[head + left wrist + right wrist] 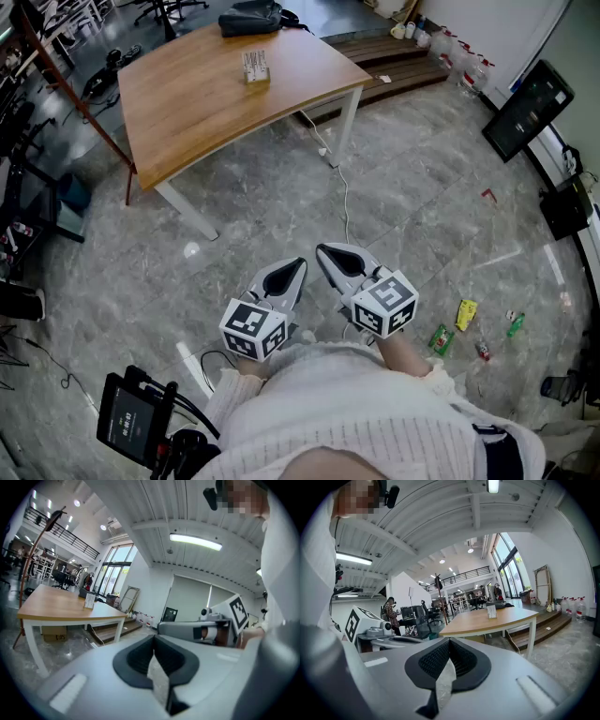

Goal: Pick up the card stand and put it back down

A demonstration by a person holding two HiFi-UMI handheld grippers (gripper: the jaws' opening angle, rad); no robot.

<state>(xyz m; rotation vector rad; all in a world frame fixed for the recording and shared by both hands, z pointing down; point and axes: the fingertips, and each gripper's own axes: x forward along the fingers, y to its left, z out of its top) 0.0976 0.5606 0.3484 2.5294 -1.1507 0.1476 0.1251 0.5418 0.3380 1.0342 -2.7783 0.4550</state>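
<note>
The card stand is a small upright holder with a printed card, standing near the far middle of the wooden table. It also shows as a small upright card stand in the left gripper view and as the card stand in the right gripper view. Both grippers hang close to my body, well short of the table. My left gripper is shut with nothing in it, and my right gripper is shut and empty too.
A dark bag lies at the table's far edge. A white cable runs over the marble floor toward me. Wooden steps with bottles stand at the back right. A screen device sits at my lower left; small litter lies at the right.
</note>
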